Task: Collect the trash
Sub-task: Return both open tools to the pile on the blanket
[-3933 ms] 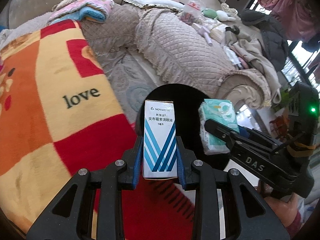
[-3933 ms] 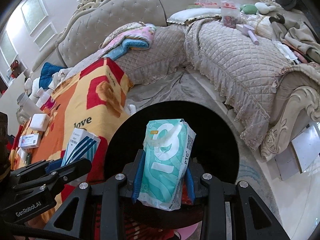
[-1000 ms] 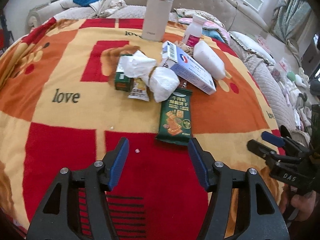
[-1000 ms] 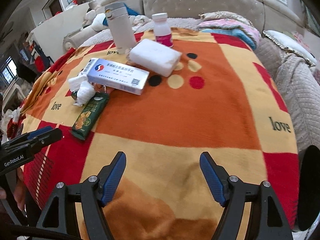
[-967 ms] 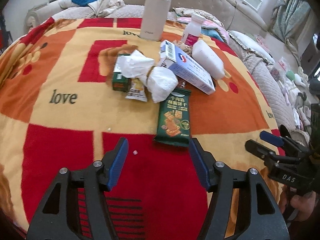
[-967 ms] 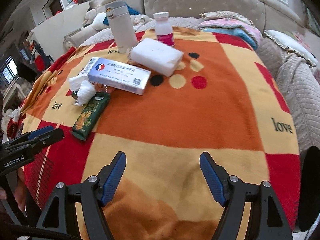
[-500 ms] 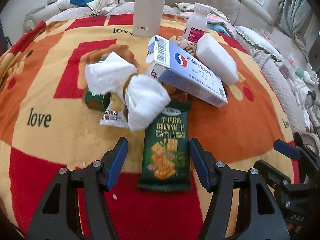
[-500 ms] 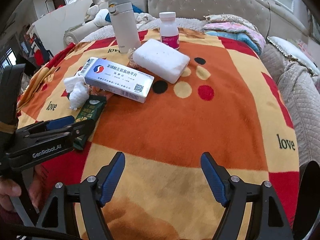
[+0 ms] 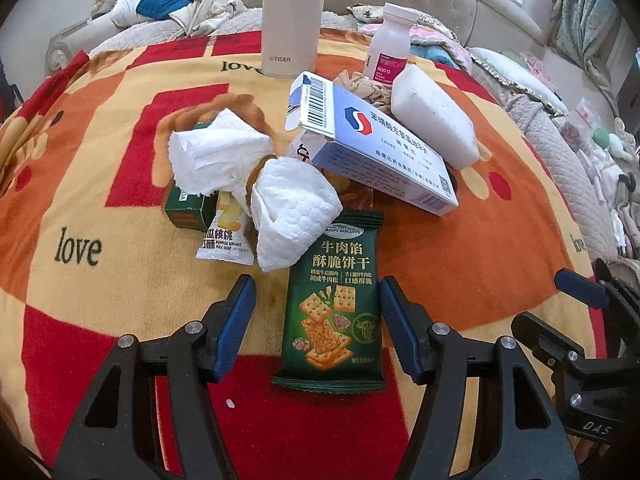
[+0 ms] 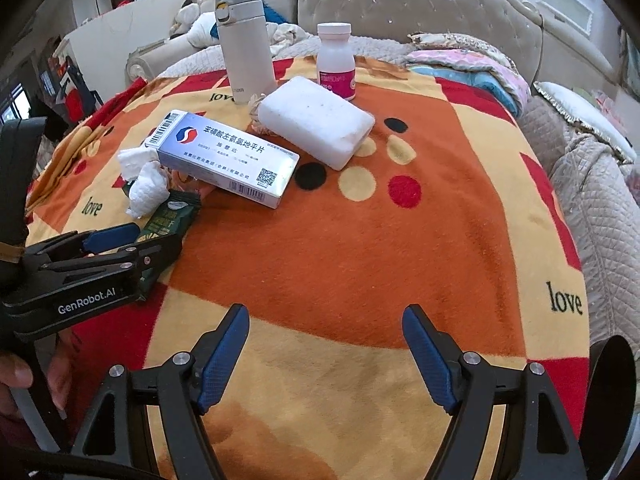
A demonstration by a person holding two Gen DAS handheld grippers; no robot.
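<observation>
The left gripper [image 9: 316, 320] hangs over the blanket [image 9: 460, 264] with its fingers [image 9: 234, 322] released, one on each side of the green biscuit packet [image 9: 334, 308]; a gap shows between each pad and the packet's edges, so nothing is grasped. The packet lies flat on the blanket, its top end tucked just under a crumpled tissue [image 9: 288, 212]. A second tissue [image 9: 212, 160] sits beside that one, partly covering a small green box [image 9: 186, 210] and a white snack sachet [image 9: 226, 240]. Behind them a blue-and-white medicine box [image 9: 380, 148] lies tilted, propped on the things beneath it, with a white block [image 9: 434, 120] just beyond, touching it. A pale flask [image 9: 292, 16] and a white pill bottle [image 9: 390, 46] stand upright at the far side. The right gripper [image 10: 326, 354] is held over a bare stretch of blanket well apart from the pile, its fingers [image 10: 224, 360] spread wide and empty. In the right wrist view, part of a hand [image 10: 16, 376] grips the left gripper's handle at the left edge, and a dark round rim [image 10: 612, 392] shows at the lower right.
</observation>
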